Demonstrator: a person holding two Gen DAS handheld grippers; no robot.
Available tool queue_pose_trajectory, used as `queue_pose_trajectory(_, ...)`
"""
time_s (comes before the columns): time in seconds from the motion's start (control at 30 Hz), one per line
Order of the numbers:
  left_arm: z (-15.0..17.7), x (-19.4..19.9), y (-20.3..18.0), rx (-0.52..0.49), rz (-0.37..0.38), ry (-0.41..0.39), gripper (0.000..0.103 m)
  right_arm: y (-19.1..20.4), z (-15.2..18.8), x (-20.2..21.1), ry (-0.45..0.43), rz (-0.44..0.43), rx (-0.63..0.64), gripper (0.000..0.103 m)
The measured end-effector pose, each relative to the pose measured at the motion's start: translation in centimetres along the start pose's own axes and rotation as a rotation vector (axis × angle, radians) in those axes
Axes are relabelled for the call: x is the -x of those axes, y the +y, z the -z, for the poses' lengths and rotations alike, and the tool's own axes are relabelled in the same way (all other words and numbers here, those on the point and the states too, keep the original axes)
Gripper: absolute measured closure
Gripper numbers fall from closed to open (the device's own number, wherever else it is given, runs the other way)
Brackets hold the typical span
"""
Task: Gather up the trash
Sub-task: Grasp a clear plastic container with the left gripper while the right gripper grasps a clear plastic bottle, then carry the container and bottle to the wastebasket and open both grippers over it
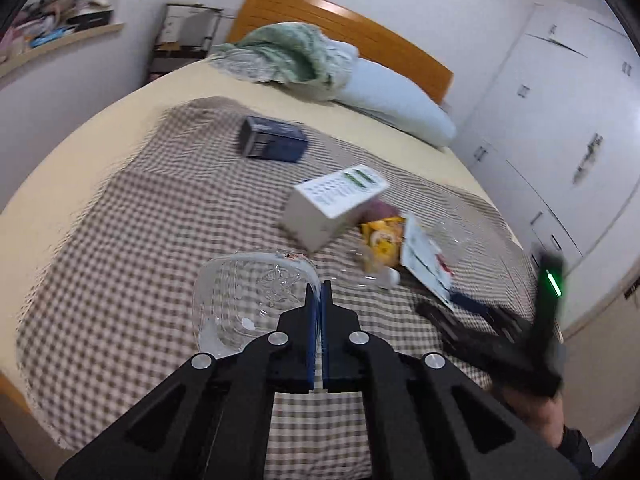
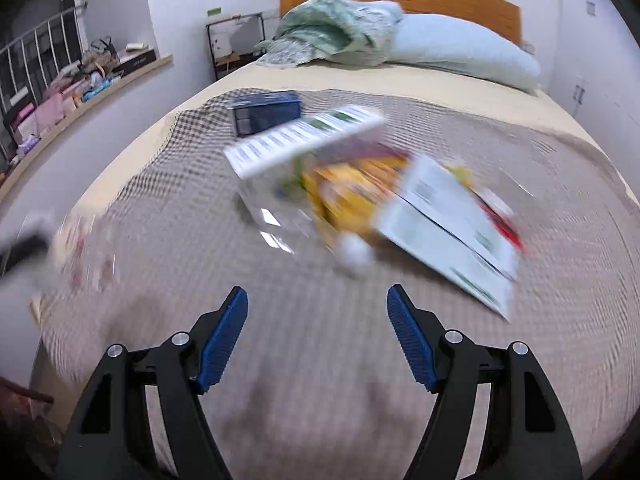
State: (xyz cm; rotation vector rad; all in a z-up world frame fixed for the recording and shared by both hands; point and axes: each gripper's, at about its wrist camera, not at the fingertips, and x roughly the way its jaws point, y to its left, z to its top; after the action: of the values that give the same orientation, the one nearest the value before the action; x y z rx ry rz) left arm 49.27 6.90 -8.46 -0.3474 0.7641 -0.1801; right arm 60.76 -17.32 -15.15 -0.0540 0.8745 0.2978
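My left gripper (image 1: pixel 320 292) is shut on the right rim of a clear plastic container (image 1: pixel 244 300), held just above the checked blanket (image 1: pixel 140 220). Further right lies a pile of trash: a white box (image 1: pixel 332 204), a yellow snack bag (image 1: pixel 382 244), a white leaflet (image 1: pixel 424 260) and a small white ball (image 1: pixel 390 278). My right gripper (image 2: pixel 316 300) stands open over the blanket, short of the pile, with nothing between its fingers. In the right wrist view the white box (image 2: pixel 300 140), yellow bag (image 2: pixel 352 196), leaflet (image 2: pixel 448 232) and ball (image 2: pixel 354 254) are blurred. A dark blue box (image 1: pixel 274 140) lies farther back.
The bed (image 1: pixel 80 128) carries a green blanket heap (image 1: pixel 288 54) and a pillow (image 1: pixel 396 104) by the wooden headboard (image 1: pixel 344 24). A cluttered shelf (image 2: pixel 80 84) runs along the left wall. White wardrobe doors (image 1: pixel 560 120) stand at the right. A nightstand (image 2: pixel 236 44) sits beside the headboard.
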Motion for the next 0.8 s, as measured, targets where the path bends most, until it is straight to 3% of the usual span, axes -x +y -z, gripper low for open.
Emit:
queue_pose_trajectory(0.13,-0.3,0.4,1.1,0.004,-0.061,-0.006,0.103,4.0,-3.7,-6.6,0.076,0.139,0.111,0.034)
queue_pose_trajectory(0.2,-0.3,0.6,1.3,-0.001,-0.062,-0.004,0.103,3.7,-3.6,-8.3,0.103,0.233,0.147,0.043)
queue_pose_trajectory(0.3,0.0,0.5,0.8,-0.016,-0.062,0.002,0.103,-0.3,-1.6,-6.3,0.088,0.182,0.060,0.051)
queue_pose_trajectory(0.33,0.2,0.3,0.4,-0.020,-0.059,0.010,0.103,-1.9,-0.7,-4.7,0.078,0.157,0.028,0.075)
queue_pose_trajectory(0.4,0.6,0.0,-0.5,-0.023,-0.042,0.021,0.103,-5.9,1.8,-1.4,0.070,0.145,-0.054,0.101)
queue_pose_trajectory(0.5,1.4,-0.5,-2.9,-0.044,0.002,0.041,0.103,-11.1,5.3,1.0,0.101,0.023,-0.220,0.101)
queue_pose_trajectory(0.63,3.0,-0.3,-7.6,-0.118,0.064,0.058,0.103,-15.7,9.4,5.3,0.052,0.038,-0.308,0.101)
queue_pose_trajectory(0.8,5.0,0.1,-12.7,-0.198,0.133,0.092,0.103,-17.1,12.4,9.5,-0.006,0.054,-0.367,0.101)
